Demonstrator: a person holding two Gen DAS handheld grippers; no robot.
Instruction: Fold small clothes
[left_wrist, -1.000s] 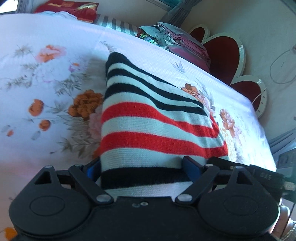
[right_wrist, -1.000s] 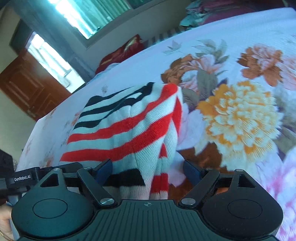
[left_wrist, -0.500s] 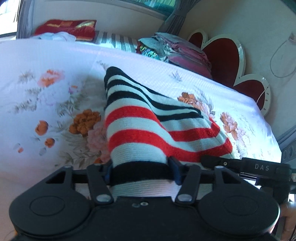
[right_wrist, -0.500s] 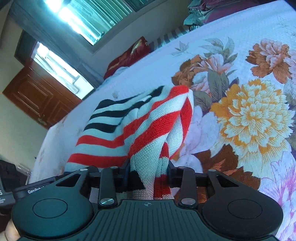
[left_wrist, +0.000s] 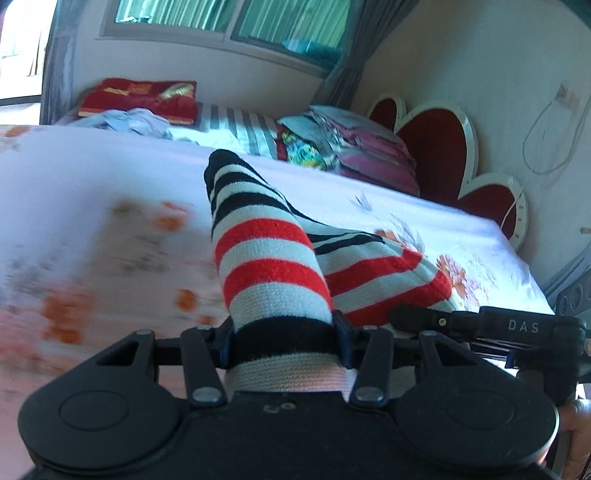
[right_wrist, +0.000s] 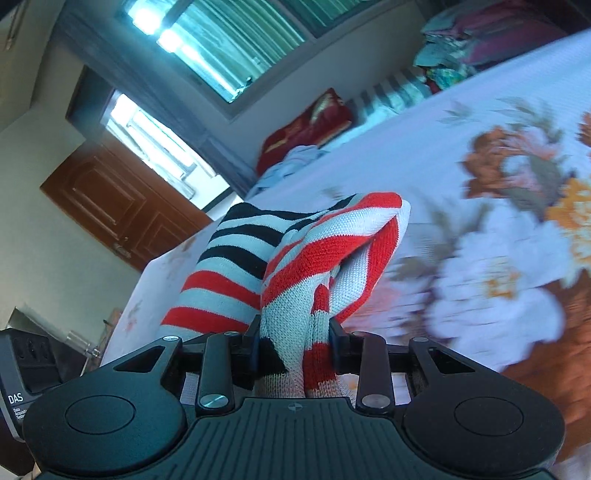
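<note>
A small knit garment (left_wrist: 273, 266) striped in red, black and pale grey hangs lifted over the floral bed sheet (left_wrist: 92, 192). My left gripper (left_wrist: 282, 343) has its jaws closing, pads pressing the black stripe at the near edge. In the right wrist view the same garment (right_wrist: 314, 254) bunches into folds, and my right gripper (right_wrist: 295, 343) is shut on a gathered corner of it. The far end of the garment still trails toward the sheet (right_wrist: 480, 166). The right gripper's body (left_wrist: 480, 325) shows beside the cloth in the left wrist view.
A pile of folded clothes (left_wrist: 351, 147) and a red cushion (left_wrist: 140, 99) lie at the far end of the bed. A red heart-shaped headboard (left_wrist: 443, 155) stands at the right. A brown door (right_wrist: 110, 206) and windows are behind.
Both grippers went from open around the garment's near edge to shut on it. They then rose, lifting the cloth off the sheet, and more of the room shows.
</note>
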